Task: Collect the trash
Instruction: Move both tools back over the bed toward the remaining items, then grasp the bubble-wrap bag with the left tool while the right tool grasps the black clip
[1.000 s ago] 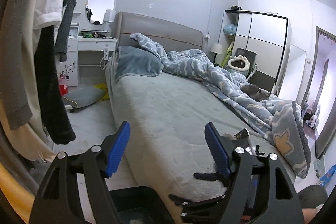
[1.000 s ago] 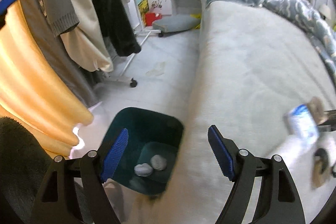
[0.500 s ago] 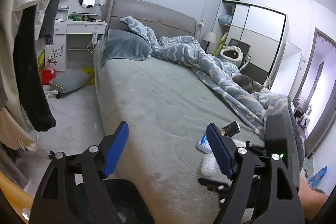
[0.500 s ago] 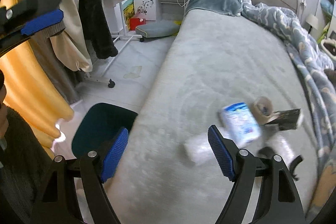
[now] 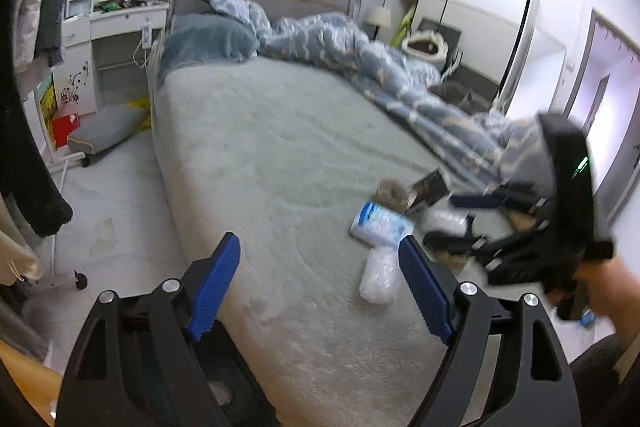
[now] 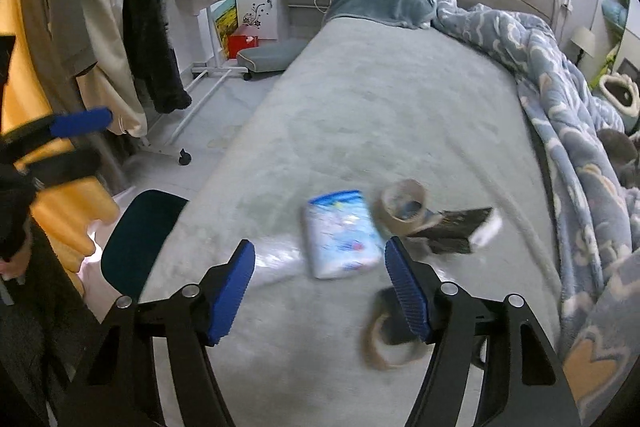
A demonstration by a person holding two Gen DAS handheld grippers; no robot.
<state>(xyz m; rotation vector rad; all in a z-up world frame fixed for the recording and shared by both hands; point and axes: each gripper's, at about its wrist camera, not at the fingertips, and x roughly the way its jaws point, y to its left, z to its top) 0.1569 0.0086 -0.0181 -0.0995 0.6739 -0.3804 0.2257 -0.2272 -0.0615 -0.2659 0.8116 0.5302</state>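
The blue-white packet (image 6: 341, 234), long axis running up-frame, is framed just ahead of the empty, closing right claw (image 6: 320, 285), the nearer one; the left claw (image 5: 320, 285) is opening, empty.

Black gripper frames (image 5: 320, 291), ribbed blue fingers (image 6: 234, 291), silver screws, green indicator light

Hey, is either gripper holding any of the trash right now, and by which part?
Nothing is held. The left gripper and right gripper are open and empty above the bed.

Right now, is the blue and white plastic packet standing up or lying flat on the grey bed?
Lying flat: the blue and white plastic packet rests face-up on the grey bed.
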